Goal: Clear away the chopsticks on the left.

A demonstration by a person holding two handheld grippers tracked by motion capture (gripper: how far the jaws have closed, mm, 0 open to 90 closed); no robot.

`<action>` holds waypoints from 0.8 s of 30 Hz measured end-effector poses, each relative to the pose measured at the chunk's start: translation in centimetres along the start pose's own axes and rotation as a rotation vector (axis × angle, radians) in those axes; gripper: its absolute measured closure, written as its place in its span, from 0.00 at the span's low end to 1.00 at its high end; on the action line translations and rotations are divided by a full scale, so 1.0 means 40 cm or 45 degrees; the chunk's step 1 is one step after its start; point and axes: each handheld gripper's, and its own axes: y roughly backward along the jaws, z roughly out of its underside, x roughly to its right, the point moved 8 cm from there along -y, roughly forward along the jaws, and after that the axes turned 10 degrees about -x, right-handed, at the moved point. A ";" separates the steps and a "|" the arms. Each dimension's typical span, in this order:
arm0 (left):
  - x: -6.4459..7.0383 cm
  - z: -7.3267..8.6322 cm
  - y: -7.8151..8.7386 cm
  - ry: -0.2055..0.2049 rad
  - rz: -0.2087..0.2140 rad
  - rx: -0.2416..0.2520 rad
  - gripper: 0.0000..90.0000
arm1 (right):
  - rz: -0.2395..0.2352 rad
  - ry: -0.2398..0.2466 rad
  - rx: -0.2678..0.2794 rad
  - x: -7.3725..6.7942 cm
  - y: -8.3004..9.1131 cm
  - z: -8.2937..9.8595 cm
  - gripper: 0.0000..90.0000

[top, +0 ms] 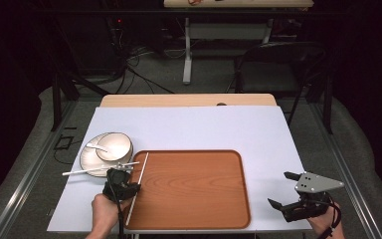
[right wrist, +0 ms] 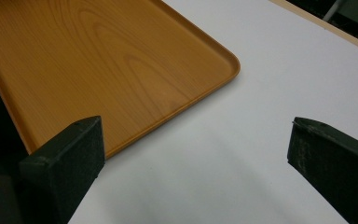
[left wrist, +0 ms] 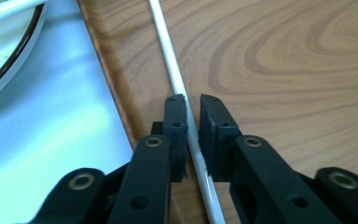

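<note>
At nine o'clock on the white table (top: 189, 129): one plate (top: 87, 162), one bowl (top: 115, 145), one spoon (top: 95, 146), one white chopstick (top: 99, 168) across the plate. Left gripper (left wrist: 192, 100): pinching a second white chopstick (left wrist: 168, 60) along the nine o'clock edge of one wooden tray (top: 194, 186). Right gripper (top: 284, 189), four o'clock: jaws spread, empty. No legible writing.

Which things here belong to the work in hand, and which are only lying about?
In the work:
- left claw, shut on the white chopstick
- wooden tray, under that chopstick
- second chopstick, across the plate

Lying about:
- bowl with spoon
- right claw, open, holding nothing
- folding chair
</note>
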 end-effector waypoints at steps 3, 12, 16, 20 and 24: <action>0.004 -0.003 0.011 -0.037 0.045 0.042 0.72 | 0.003 0.003 -0.001 -0.001 0.001 -0.001 0.04; -0.016 -0.006 0.067 -0.186 0.091 0.096 0.34 | 0.006 -0.005 -0.006 0.003 -0.002 0.002 0.04; -0.023 -0.001 0.082 -0.246 0.130 0.078 0.27 | 0.002 -0.006 -0.014 0.004 -0.006 0.002 0.04; -0.035 0.003 0.110 -0.335 0.122 0.074 0.21 | 0.003 -0.004 -0.014 0.004 -0.006 0.003 0.03; -0.064 0.007 0.139 -0.357 0.109 0.082 0.16 | 0.004 -0.007 -0.020 0.004 -0.008 0.004 0.03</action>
